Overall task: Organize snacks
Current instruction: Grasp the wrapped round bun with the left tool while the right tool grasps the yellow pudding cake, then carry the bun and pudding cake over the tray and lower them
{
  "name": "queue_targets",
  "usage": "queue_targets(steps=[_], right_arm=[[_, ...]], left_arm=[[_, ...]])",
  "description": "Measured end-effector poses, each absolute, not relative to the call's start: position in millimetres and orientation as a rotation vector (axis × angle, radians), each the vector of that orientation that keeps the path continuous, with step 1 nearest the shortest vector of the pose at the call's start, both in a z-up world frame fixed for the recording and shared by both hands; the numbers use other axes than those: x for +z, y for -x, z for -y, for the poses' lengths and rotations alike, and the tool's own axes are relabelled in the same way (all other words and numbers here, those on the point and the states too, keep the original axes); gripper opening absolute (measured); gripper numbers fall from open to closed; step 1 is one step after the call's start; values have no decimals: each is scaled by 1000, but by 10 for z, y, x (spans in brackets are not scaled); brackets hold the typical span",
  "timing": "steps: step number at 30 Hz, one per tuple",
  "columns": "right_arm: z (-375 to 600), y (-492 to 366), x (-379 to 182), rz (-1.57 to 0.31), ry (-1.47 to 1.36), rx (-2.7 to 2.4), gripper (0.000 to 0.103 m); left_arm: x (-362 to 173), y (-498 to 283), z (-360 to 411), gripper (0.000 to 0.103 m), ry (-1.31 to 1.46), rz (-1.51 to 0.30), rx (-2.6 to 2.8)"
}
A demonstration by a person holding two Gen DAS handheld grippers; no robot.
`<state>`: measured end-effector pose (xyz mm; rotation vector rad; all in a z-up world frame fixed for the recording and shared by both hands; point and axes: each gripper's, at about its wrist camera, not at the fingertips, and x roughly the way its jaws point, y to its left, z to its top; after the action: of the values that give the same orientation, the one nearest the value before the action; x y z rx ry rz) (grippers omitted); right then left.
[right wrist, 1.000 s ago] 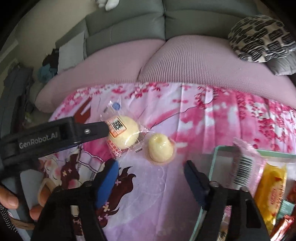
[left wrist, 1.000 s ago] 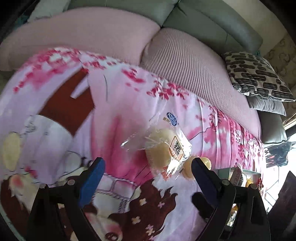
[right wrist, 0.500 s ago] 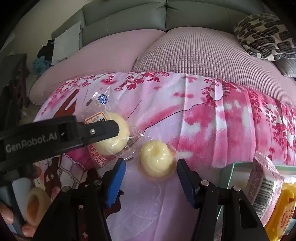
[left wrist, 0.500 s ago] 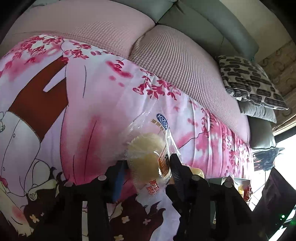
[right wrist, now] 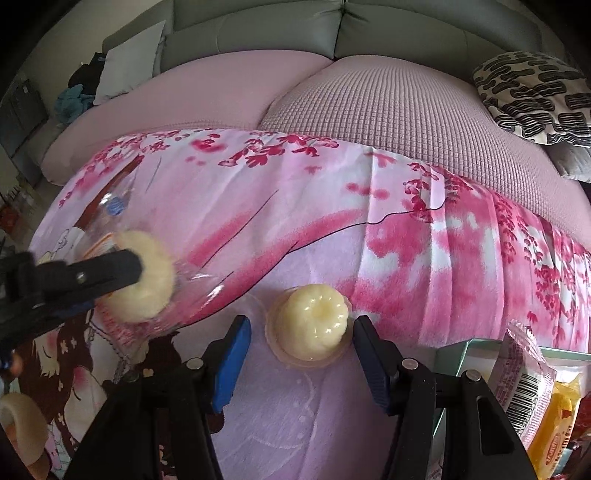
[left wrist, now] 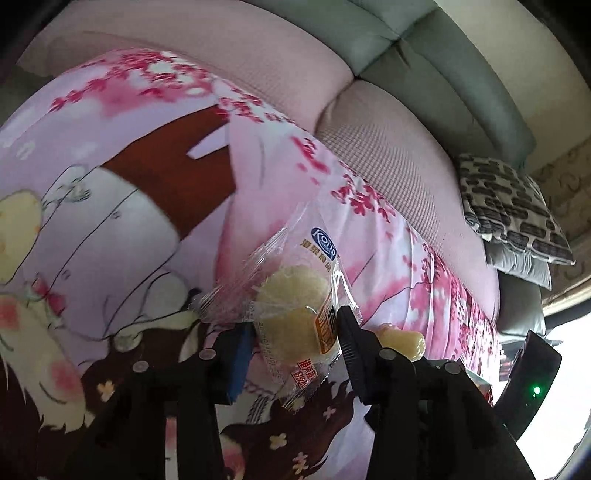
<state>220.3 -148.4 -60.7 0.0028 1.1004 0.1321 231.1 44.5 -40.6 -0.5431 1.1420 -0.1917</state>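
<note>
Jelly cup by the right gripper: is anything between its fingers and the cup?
Nothing visible does. The jelly cup sits on the pink cloth between the right gripper's fingers, with a small clear gap on each side. The wrapped bun, clamped in the left gripper, is off to the left.

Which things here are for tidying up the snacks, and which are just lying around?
For the job:
- wrapped cake, held by the left gripper
- jelly cup, between the right gripper's fingers
- snack box with packets

Just lying about:
- patterned cushion
- sofa
- pink cartoon blanket
</note>
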Motion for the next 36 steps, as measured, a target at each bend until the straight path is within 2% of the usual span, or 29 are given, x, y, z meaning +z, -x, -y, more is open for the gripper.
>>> queue_targets(steps=[2, 5, 16, 36], right_arm=[[1504, -2204, -607, -1097, -8, 118, 51], [1554, -2209, -598, -1095, -32, 108, 50], [1591, -1963, -423, -1060, -91, 115, 49], [2032, -765, 271, -941, -240, 79, 49]], left_arm=[[-413, -2271, -479, 46, 556, -1141, -178], [-417, -2222, -484, 46, 563, -1140, -160], [-313, -2034, -511, 46, 539, -1143, -125], [109, -1285, -115, 44, 509, -1097, -237]])
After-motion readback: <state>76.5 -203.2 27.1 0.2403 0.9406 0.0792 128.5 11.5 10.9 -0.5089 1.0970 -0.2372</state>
